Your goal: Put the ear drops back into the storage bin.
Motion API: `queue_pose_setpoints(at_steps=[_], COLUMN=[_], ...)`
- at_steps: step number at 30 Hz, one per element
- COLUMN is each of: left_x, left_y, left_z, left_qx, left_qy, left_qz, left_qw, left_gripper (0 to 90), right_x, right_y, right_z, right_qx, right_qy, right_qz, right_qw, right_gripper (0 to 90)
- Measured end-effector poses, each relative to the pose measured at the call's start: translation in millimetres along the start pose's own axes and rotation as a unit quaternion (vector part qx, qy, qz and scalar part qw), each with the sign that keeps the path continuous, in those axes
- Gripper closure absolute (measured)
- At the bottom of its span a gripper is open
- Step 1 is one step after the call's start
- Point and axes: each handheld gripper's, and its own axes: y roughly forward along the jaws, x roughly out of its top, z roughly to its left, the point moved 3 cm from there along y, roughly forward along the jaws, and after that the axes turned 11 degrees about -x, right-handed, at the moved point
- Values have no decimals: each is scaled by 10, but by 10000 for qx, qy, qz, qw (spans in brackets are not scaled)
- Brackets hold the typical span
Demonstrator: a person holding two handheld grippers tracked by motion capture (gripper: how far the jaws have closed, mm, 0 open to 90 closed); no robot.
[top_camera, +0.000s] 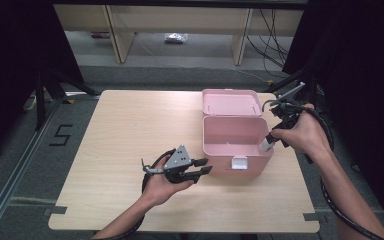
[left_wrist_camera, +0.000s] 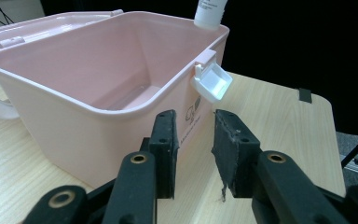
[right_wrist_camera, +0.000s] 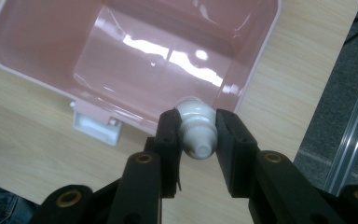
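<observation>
A pink plastic box (top_camera: 215, 144) stands open on the table, its lid (top_camera: 230, 102) tilted back and its inside (right_wrist_camera: 135, 60) bare. My right gripper (right_wrist_camera: 196, 135) is shut on a small white bottle (right_wrist_camera: 196, 126), cap toward the camera, held over the box's right front corner; in the high view the bottle (top_camera: 266, 144) hangs at the rim. My left gripper (left_wrist_camera: 195, 142) is open with nothing between its jaws, just in front of the box wall (left_wrist_camera: 74, 126) and left of the white latch (left_wrist_camera: 213, 83). From above, the left gripper (top_camera: 203, 166) rests low beside the box front.
The box sits on a light wooden table (top_camera: 130, 130) with bare surface to its left and front. Grey floor (top_camera: 20, 150), black stands and wooden table legs (top_camera: 117, 35) lie beyond. A black tape mark (left_wrist_camera: 305, 94) sits near the table's edge.
</observation>
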Motion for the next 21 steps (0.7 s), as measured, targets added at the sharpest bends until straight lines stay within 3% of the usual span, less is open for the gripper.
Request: queue_pose_setpoints(at_steps=[1,2,5,8,10,11,12,13,16,17,21], left_x=[-2,-4,-19,-27,-26,-22,-18,-13,-7,-8,-16], left_y=[3,6,13,18,21,10,8,6,2,3,9], left_z=[-1,-2,-4,-5,-1,-3,0,0,1,0,0], left_qx=[-12,-13,-19,-19,-62,-7,-8,-3,4,1,-7], left_qy=[-6,-4,-3,-24,-22,-13,-7,-12,-13,-16,0], left_qz=[-7,-6,18,3,-46,5,-4,-16,-20,-21,-6], left_qw=[10000,10000,10000,10000,10000,10000,10000,10000,10000,10000,10000], left_gripper=[687,686,682,683,683,682,683,683,683,683,682], right_x=[8,5,23,32,33,34,38,34,41,42,47], right_y=[23,27,73,93,110,143,142,160,186,221,275], right_z=[-13,15,-9,0,-2,-15,6,-1,15,-4,-11], right_qx=[8,-18,5,-197,-62,-189,-204,-215,-174,-99,-15], right_qy=[-52,88,-20,3,-25,-124,43,-26,86,-25,-79], right_qz=[-51,26,-19,45,187,22,118,108,162,-8,41], right_qw=[10000,10000,10000,9998,9998,9997,9997,9997,9997,9999,10000], right_gripper=[721,721,721,721,721,721,721,721,721,721,721])
